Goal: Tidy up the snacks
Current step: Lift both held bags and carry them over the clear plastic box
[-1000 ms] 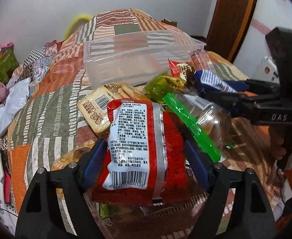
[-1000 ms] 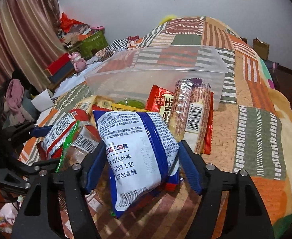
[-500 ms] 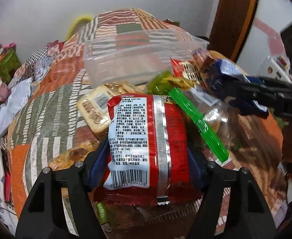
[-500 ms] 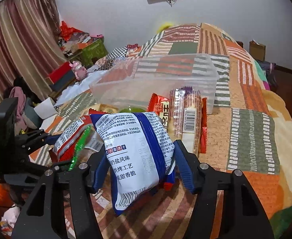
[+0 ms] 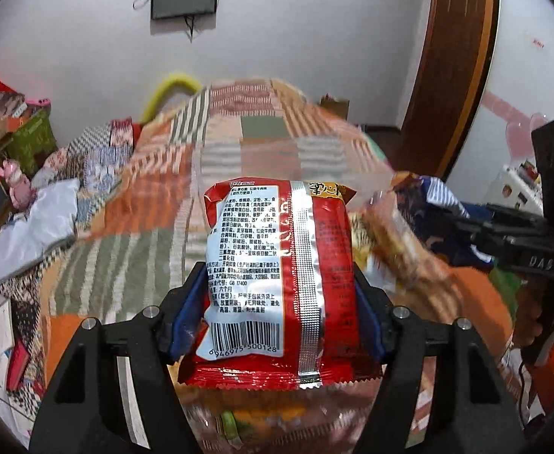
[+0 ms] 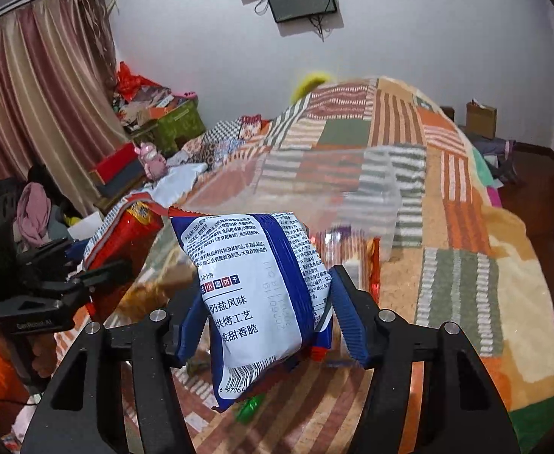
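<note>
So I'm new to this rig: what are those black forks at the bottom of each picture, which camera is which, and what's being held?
They are handheld two-finger grippers, one in each of a person's hands; no robot arm. A fisheye camera on each looks along its fingers.

In the left wrist view, the left gripper clamps a red snack packet. In the right wrist view, the right gripper clamps a blue-and-white biscuit packet. Each view also shows the other gripper at its edge.

Below lies a bed with a patchwork blanket, a clear plastic bin and more snack packs, blurred.
</note>
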The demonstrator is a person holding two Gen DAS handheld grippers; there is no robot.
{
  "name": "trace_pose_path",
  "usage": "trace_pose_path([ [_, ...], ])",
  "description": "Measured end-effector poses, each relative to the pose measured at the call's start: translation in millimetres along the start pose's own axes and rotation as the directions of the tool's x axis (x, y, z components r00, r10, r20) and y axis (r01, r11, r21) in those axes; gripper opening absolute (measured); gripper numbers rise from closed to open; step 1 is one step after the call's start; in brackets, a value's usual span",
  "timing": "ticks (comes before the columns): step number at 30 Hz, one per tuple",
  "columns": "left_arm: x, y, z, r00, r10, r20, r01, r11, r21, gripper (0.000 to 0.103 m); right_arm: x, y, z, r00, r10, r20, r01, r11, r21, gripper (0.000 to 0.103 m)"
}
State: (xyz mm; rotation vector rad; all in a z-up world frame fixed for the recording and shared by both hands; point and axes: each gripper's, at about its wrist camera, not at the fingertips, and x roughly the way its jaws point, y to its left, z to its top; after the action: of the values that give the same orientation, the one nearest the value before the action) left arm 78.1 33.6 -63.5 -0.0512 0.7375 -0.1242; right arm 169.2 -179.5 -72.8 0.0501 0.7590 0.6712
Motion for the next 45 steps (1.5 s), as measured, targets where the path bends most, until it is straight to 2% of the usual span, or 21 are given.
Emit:
trace_pose_path([
  [6,2.2,4.0,31.2,0.998,-0.002,0.057,0.004,1.0,-0.031,0.069,-3.7,0.4,20.0,0.999,-0.02,0.049,0.021,1.0,-0.016,0.058],
  [12,18.9,14.9,58.3,0.998,-0.001,0.062,0.005,0.998,-0.068,0.069,-0.6,-5.4,39.8,0.995,-0.038,0.088,0.039,0.999,-0.013,0.058],
  [19,42.1,21.9,80.0,0.998,0.003,0.06,0.002,0.996,-0.087,0.069,18.6,-17.6,59.1,0.994,-0.066,0.083,0.066,0.998,-0.008,0.058],
  [32,107.3,35.4,103.1,1.0,-0.021,-0.015,0.019,0.992,-0.123,0.069,68.5,-45.5,78.5,0.994,-0.109,0.017,0.109,0.994,0.03,0.058],
  [39,144.9,44.0,100.7,0.997,0.017,-0.08,-0.028,0.99,-0.138,0.07,98.0,-55.4,76.0,0.991,-0.129,-0.034,0.13,0.991,0.041,0.058],
  [45,167.5,44.1,92.5,0.99,0.007,-0.138,-0.024,0.992,-0.123,0.069,116.6,-55.3,72.4,0.986,-0.142,-0.082,0.144,0.989,0.025,0.058],
])
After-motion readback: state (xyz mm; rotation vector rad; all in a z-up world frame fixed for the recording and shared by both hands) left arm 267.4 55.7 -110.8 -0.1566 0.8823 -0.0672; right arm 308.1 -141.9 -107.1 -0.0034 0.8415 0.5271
